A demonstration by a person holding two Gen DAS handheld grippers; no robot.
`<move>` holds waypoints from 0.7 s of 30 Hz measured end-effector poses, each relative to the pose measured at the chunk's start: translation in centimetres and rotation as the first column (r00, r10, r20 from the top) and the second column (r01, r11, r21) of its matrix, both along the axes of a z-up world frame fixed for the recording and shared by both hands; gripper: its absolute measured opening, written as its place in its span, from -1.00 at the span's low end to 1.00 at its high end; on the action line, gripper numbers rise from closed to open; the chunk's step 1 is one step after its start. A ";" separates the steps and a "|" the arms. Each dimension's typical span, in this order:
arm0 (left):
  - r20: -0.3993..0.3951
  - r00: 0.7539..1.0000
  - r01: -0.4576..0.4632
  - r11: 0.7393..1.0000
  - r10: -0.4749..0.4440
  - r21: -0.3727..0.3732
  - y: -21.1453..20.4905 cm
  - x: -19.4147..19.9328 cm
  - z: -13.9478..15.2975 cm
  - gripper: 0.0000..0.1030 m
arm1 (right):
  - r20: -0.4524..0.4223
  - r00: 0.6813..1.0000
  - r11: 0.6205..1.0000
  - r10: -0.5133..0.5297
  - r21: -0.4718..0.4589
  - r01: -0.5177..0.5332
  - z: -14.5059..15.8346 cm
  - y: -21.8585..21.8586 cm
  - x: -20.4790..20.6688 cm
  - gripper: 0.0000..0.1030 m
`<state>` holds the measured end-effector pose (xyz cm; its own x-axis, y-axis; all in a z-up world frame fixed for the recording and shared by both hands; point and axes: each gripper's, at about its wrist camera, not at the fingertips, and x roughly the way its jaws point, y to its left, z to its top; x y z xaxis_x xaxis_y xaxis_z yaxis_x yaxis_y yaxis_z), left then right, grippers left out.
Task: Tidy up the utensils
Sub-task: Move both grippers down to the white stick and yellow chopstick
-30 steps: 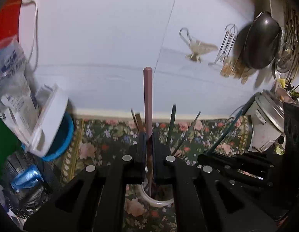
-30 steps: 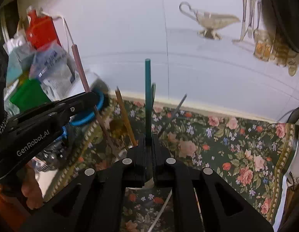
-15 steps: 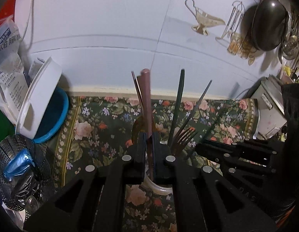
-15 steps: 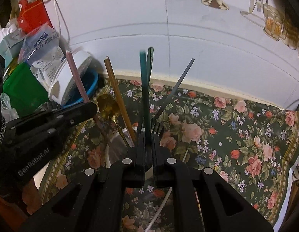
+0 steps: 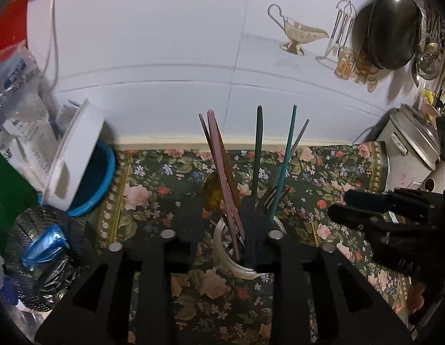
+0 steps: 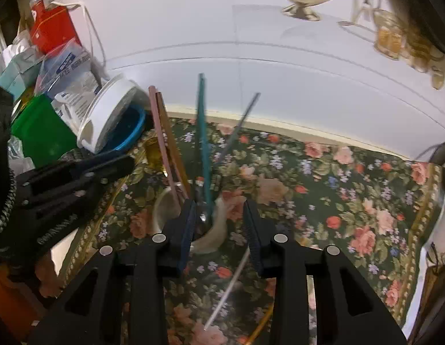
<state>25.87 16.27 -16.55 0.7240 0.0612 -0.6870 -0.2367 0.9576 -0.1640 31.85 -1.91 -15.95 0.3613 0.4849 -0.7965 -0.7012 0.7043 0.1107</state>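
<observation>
A white cup (image 5: 222, 247) stands on the floral cloth and holds several upright utensils. Among them are a pink-handled one (image 5: 222, 172), a dark green one (image 5: 257, 155) and a teal one (image 5: 285, 161). My left gripper (image 5: 222, 230) is open, its fingers either side of the cup, holding nothing. My right gripper (image 6: 219, 218) is open just above the cup (image 6: 165, 207). The teal utensil (image 6: 203, 143) and the pink one (image 6: 162, 138) stand free in it. The right gripper also shows in the left wrist view (image 5: 366, 210), and the left gripper in the right wrist view (image 6: 78, 178).
A white lid and blue bowl (image 5: 78, 166) lean at the back left beside bags and a green box (image 6: 41, 132). A metal strainer (image 5: 35, 241) lies at the left. A rice cooker (image 5: 409, 149) stands at the right. A white straw (image 6: 228, 287) lies on the floral cloth (image 6: 337, 201).
Both grippers lowered their utensils into the cup and opened. The pink and teal utensils now stand free in the cup.
</observation>
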 end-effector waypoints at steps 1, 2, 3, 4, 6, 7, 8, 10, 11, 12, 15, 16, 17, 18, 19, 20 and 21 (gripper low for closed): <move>0.001 1.000 0.000 1.000 0.000 0.000 0.0 -0.2 0.1 -0.39 | 0.008 1.000 1.000 -0.007 -0.006 0.007 0.1 -0.4 0.1 -0.37; 0.001 1.000 -0.001 1.000 0.001 -0.001 0.1 -0.4 0.2 -0.38 | 0.018 1.000 1.000 -0.016 -0.011 0.017 0.1 -0.9 0.2 -0.32; -0.001 1.000 -0.002 1.000 0.002 -0.003 0.1 -0.6 0.3 -0.36 | 0.026 0.999 0.999 -0.029 -0.014 0.029 0.1 -1.6 0.3 -0.27; -0.005 1.000 -0.003 1.000 0.003 -0.005 0.1 -0.8 0.3 -0.33 | 0.030 0.999 0.999 -0.041 -0.017 0.042 0.1 -2.1 0.5 -0.25; -0.013 1.000 -0.002 1.000 0.002 -0.010 0.1 -1.0 0.1 -0.25 | 0.034 0.997 0.997 -0.072 -0.027 0.073 -0.1 -3.3 0.8 -0.20; -0.020 1.000 -0.004 1.000 0.003 -0.011 0.0 -1.2 -0.1 -0.21 | 0.032 0.996 0.996 -0.084 -0.034 0.085 -0.3 -3.7 0.9 -0.19; -0.027 1.000 -0.004 1.000 0.003 -0.012 0.0 -1.3 -0.4 -0.20 | 0.025 0.995 0.994 -0.098 -0.041 0.099 -0.7 -4.2 1.2 -0.19; -0.051 0.999 -0.001 1.000 0.000 -0.015 -0.3 -1.5 -1.2 -0.19 | -0.006 0.992 0.991 -0.124 -0.052 0.124 -1.9 -5.1 1.6 -0.19; -0.069 0.998 -0.001 1.000 -0.001 -0.020 -0.5 -1.5 -1.7 -0.19 | -0.027 0.991 0.989 -0.135 -0.060 0.133 -2.7 -5.4 1.7 -0.19; -0.086 0.996 -0.001 1.000 -0.002 -0.027 -0.6 -1.5 -2.4 -0.19 | -0.050 0.989 0.988 -0.139 -0.070 0.135 -3.7 -5.7 1.8 -0.19; -0.136 0.991 0.007 0.999 -0.014 -0.049 -1.4 -1.8 -4.2 -0.19 | -0.110 0.983 0.984 -0.149 -0.114 0.137 -6.6 -6.3 1.4 -0.19; -0.154 0.988 0.013 0.998 -0.022 -0.056 -1.9 -1.8 -5.0 -0.19 | -0.128 0.980 0.983 -0.152 -0.126 0.136 -7.4 -6.5 1.1 -0.19; -0.168 0.985 0.020 0.998 -0.030 -0.060 -2.2 -1.9 -5.5 -0.19 | -0.151 0.976 0.981 -0.155 -0.140 0.134 -8.5 -6.6 0.9 -0.19; -0.186 0.982 0.030 0.997 -0.041 -0.065 -2.7 -1.9 -6.1 -0.19 | -0.172 0.973 0.979 -0.157 -0.154 0.131 -9.6 -6.8 0.5 -0.19; -0.209 0.976 0.040 0.997 -0.055 -0.073 -3.4 -1.9 -7.0 -0.19 | -0.187 0.969 0.977 -0.161 -0.170 0.129 -10.5 -7.0 0.2 -0.19; -0.224 0.973 0.045 0.996 -0.062 -0.082 -3.8 -2.0 -7.6 -0.19 | -0.200 0.966 0.975 -0.166 -0.183 0.129 -11.2 -7.2 0.0 -0.19; -0.237 0.969 0.050 0.994 -0.071 -0.096 -4.3 -2.0 -8.2 -0.19 | -0.219 0.960 0.972 -0.174 -0.197 0.132 -12.1 -7.5 -0.3 -0.19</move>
